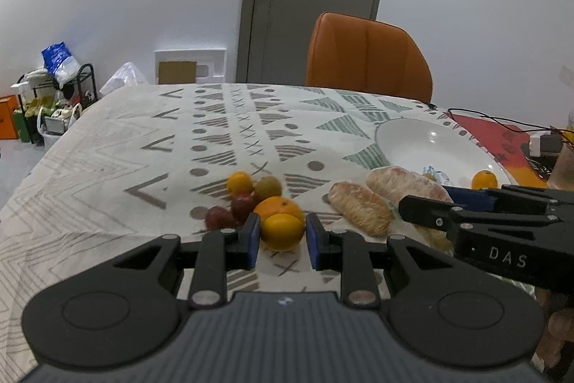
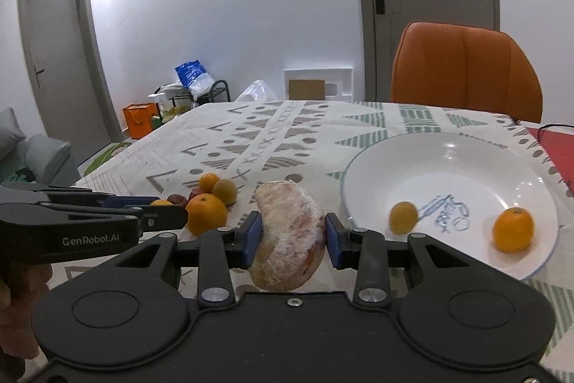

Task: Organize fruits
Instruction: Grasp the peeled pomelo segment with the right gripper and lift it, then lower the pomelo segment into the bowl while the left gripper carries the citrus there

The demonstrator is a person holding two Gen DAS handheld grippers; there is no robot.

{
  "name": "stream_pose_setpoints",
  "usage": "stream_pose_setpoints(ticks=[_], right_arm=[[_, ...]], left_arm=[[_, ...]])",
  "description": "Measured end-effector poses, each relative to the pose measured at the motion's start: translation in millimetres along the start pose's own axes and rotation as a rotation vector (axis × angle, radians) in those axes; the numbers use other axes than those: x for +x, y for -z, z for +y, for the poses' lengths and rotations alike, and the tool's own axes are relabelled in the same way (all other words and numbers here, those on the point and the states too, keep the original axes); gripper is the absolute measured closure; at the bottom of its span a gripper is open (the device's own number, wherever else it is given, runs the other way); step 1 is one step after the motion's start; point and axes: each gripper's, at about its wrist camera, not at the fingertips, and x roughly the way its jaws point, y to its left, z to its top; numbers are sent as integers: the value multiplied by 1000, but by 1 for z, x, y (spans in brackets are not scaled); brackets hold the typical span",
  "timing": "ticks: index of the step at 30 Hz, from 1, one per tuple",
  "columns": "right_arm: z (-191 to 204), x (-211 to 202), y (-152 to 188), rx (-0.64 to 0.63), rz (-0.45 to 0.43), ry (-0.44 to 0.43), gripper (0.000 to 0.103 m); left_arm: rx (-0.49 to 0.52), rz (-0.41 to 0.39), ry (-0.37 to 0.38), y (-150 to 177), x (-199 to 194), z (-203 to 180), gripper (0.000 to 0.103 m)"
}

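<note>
My left gripper (image 1: 281, 241) has its pads around a small yellow-orange fruit (image 1: 281, 231) at the front of a fruit pile: a big orange (image 1: 279, 205), a yellow fruit (image 1: 239, 182), a green-brown fruit (image 1: 268, 187) and dark red fruits (image 1: 219, 217). My right gripper (image 2: 292, 236) is shut on a plastic-wrapped pink fruit piece (image 2: 288, 236); a second wrapped piece (image 1: 358, 212) lies beside it in the left wrist view. The white plate (image 2: 466, 153) holds an orange (image 2: 513, 229) and a small blurred yellow fruit (image 2: 403, 217).
The patterned tablecloth (image 1: 143, 139) covers the table. An orange chair (image 1: 366, 56) stands at the far edge. A black cable (image 1: 495, 121) and a small white box (image 1: 543, 144) lie at the right, on a red mat (image 1: 484, 131).
</note>
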Motion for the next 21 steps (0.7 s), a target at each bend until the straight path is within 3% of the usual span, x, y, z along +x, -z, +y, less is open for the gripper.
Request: stream_pose_setpoints(ticks=[21], right_arm=[[-59, -19, 0, 80, -38, 111, 67]], left_arm=[[82, -15, 54, -17, 15, -50, 77]])
